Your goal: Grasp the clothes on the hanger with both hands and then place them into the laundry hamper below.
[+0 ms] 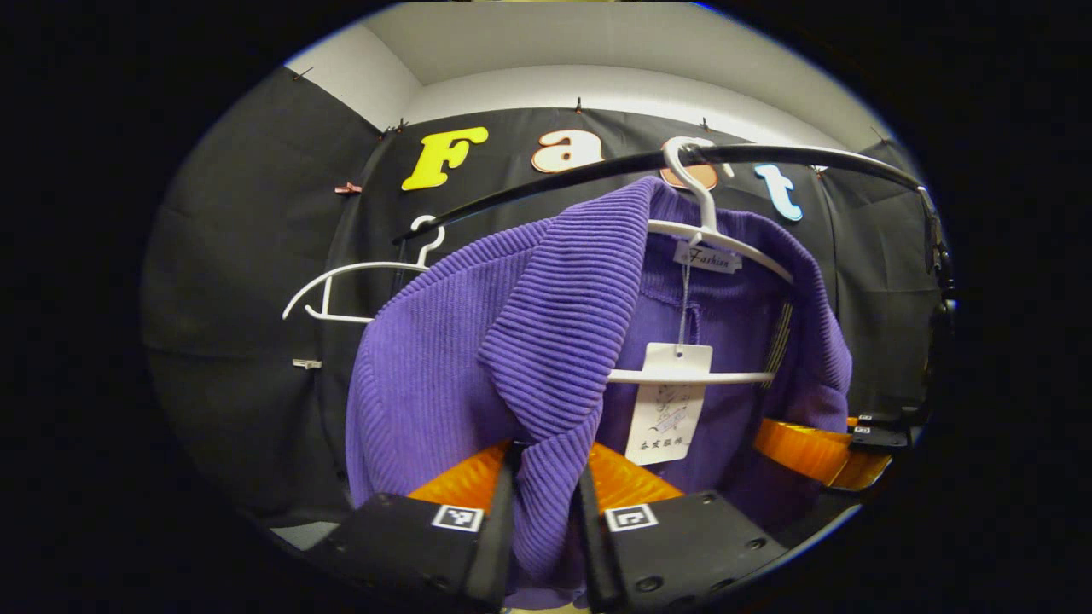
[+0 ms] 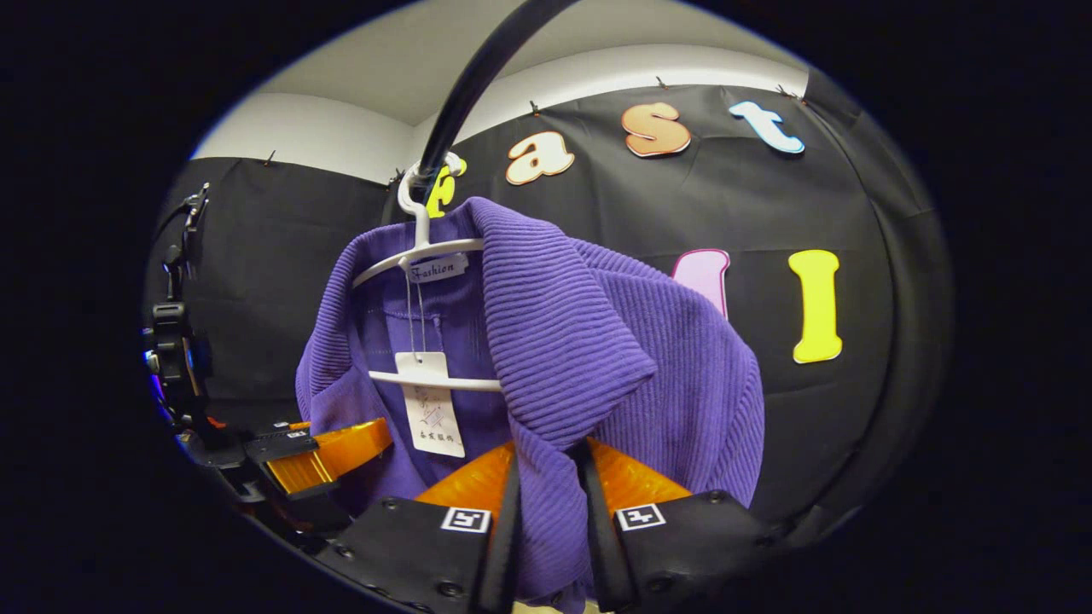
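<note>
At 6 o'clock both the left claw point(image 1: 546, 477) and right claw point(image 2: 550, 473) are clamped on the purple cardigan point(image 1: 478, 358) (2 grips made); unhooking from the hanger point(image 1: 708, 239) and lowering remain.

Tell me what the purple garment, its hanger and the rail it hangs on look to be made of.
Purple garment: a ribbed knit, likely soft yarn; parallel ridges run across it and the surface is matte. Hanger: probably moulded plastic, smooth white with rounded, even edges and a white hook. Rail: looks like a metal tube with a glossy dark coating, thin and curved with a highlight along it; the exact material stays open.
</note>
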Motion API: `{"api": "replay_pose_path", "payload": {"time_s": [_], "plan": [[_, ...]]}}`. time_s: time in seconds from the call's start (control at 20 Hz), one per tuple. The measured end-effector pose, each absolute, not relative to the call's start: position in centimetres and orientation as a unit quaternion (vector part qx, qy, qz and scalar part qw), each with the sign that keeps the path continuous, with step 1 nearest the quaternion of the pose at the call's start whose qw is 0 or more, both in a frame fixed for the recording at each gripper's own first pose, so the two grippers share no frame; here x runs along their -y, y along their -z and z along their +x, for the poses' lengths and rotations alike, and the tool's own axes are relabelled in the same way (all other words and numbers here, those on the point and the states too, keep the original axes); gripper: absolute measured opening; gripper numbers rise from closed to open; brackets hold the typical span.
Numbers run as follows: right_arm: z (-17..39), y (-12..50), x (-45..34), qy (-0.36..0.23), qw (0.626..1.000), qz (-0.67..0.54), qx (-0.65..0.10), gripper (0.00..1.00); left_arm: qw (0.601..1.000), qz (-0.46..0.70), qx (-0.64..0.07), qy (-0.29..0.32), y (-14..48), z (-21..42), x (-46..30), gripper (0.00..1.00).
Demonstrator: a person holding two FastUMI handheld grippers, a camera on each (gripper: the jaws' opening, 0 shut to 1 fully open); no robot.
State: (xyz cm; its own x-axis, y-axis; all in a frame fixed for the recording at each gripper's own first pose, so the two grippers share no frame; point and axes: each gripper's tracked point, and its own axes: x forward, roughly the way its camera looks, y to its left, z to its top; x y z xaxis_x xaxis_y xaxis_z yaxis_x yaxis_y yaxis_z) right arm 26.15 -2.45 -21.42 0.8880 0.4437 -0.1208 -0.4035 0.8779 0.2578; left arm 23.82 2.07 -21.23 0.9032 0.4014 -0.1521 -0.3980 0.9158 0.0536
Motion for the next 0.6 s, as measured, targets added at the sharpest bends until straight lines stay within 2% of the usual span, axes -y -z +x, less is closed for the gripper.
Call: {"api": "replay_pose_path", "payload": {"time_s": [0.05, 0.1, 0.15, 0.3, 0.6], "plan": [[25.0, 21.6, 3.2, -0.226, 0.963, 0.112, -0.096, 0.36, 0.975, 0.008, -0.081, -0.205, 21.1, 23.9, -2.2, 0.26], [25.8, 21.6, 3.6, -0.228, 0.962, 0.116, -0.091, 0.27, 0.977, 0.002, -0.087, -0.197, 21.4, 24.2, -1.7, 0.11], [26.3, 21.9, 3.1, -0.240, 0.958, 0.125, -0.097, 0.12, 0.977, -0.002, -0.089, -0.193, 21.3, 24.2, -1.8, 0.10], [27.1, 21.5, 4.5, -0.245, 0.954, 0.143, -0.095, 0.12, 0.974, 0.000, -0.100, -0.205, 20.9, 23.5, -3.1, 0.06], [27.1, 19.4, 6.6, -0.264, 0.941, 0.200, -0.065, 0.12, 0.967, 0.008, -0.089, -0.240, 18.6, 21.3, -4.6, 0.05]]}}
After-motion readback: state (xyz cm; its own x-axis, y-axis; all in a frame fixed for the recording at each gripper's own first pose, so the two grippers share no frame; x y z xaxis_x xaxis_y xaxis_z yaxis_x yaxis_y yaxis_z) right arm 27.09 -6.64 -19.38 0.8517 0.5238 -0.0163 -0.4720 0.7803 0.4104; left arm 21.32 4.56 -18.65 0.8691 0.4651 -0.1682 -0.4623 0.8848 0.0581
